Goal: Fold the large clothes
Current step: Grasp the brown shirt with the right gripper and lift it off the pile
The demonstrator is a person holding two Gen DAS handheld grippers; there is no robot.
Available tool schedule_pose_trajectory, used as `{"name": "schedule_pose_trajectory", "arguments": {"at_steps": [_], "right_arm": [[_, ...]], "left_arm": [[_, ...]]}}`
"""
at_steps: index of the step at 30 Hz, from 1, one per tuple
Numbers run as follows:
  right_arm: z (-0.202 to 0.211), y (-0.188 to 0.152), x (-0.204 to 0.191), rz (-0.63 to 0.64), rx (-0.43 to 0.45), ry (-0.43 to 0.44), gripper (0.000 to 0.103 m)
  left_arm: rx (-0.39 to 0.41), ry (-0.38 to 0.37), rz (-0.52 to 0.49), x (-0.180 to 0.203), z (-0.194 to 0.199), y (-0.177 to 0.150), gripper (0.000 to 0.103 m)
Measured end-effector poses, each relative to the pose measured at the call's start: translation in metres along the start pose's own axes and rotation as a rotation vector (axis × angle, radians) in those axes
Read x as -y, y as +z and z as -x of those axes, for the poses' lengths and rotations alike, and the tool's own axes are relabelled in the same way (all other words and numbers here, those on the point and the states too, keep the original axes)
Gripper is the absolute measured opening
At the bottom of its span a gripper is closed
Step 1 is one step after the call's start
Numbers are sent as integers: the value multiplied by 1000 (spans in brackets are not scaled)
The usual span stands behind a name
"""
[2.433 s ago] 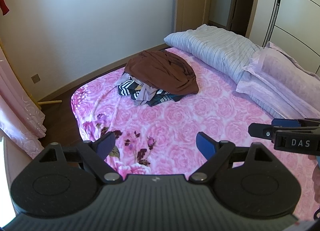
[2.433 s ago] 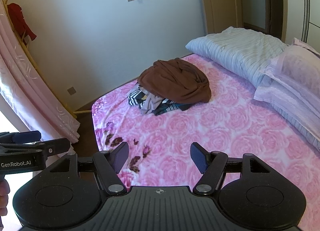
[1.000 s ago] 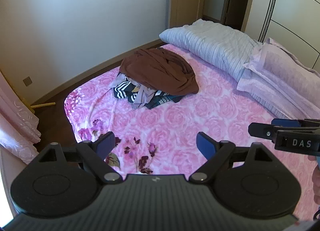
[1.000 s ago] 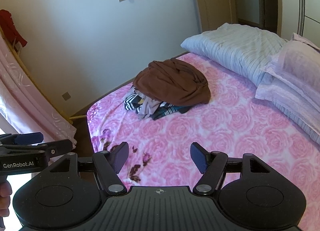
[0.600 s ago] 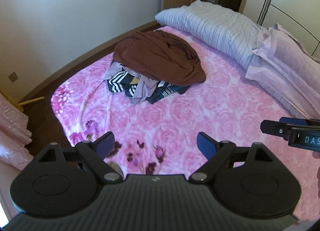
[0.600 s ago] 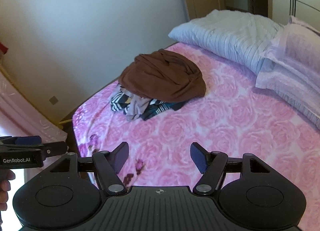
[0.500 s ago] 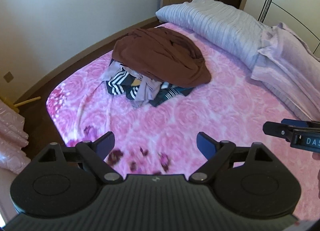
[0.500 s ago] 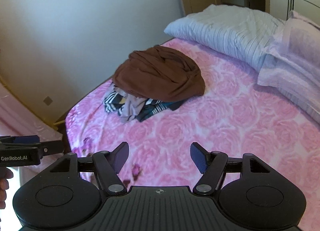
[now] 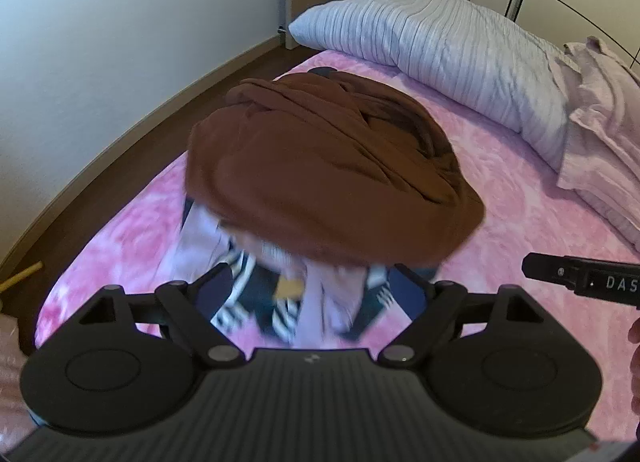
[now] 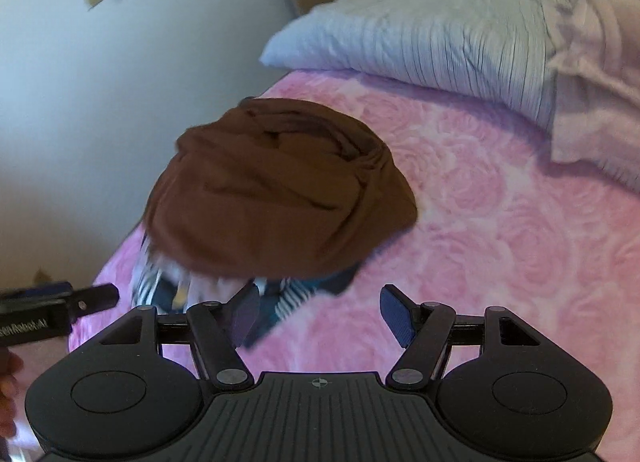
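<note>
Here the wide bed in its pink rose-patterned blanket fills most of what I see, with a pale grey ribbed duvet roll and lilac pillows along its far side. On the blanket, toward the wall-side edge, sits the heap I have to fold: a large brown knit garment slumped in a dome over a smaller tangle of navy-and-white striped and pale lilac clothes.

My left gripper hangs over the near fringe of that tangle with its blue pads spread wide and nothing between them. My right gripper is likewise spread wide and empty, over bare blanket just beside the pile's near corner. Neither touches cloth, as far as the blur lets me tell.

I judge the brown garment to be soft, limp and light for its bulk, likely to sag and drag the clothes under it if lifted by the middle. Its creased upper folds are bunched and would give a thick, uneven bite. The better hold, I think, is the smooth lower hem, pinched at two spread points so the fabric hangs open.
</note>
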State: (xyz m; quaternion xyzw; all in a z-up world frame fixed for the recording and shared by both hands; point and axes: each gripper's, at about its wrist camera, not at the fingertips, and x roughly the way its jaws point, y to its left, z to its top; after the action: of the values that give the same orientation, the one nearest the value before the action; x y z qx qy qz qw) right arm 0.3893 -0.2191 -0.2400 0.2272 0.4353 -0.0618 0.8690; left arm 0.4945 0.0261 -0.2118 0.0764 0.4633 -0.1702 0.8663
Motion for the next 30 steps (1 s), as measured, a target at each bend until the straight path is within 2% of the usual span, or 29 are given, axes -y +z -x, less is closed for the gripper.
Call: {"name": "schedule_pose_trajectory", "arguments": {"at_steps": [6,13,14,15,16,17,18,19,23,25,30], "right_arm": [[-74,29,16,-151,-7,-24,58],[-142,41,48,-384,-30,-76,52],[-150,42,52,-419,-30,-63,47],[-156,42,55,-442,-31,-54,27],[-162,43,56,-450,-35,-41,11],[-165,43,53,-437,-37,-36,4],[-165,45,49,-408,-30,-45,3],[-162,46,43,-369,-11,-53,2],[-119,51,12,-159,158,-73,1],[-88,54,2,-120,248,-39,1],[7,62,-34,-21,505,74,0]], "left_arm": [[-30,-7,-16,-15,-76,31,81],[-54,1,-14,-28,-127,48,81],[-56,1,-14,-29,-129,48,81],[-56,1,-13,-30,-131,48,81],[-58,3,-16,-30,-133,48,80],[-60,2,-22,-30,-135,50,80],[-59,-1,-24,-31,-135,50,79],[-60,-3,-26,-31,-133,51,78],[-42,-14,-30,-33,-116,53,75],[-23,-21,-17,-32,-100,55,72],[53,-38,11,-28,-46,62,71]]}}
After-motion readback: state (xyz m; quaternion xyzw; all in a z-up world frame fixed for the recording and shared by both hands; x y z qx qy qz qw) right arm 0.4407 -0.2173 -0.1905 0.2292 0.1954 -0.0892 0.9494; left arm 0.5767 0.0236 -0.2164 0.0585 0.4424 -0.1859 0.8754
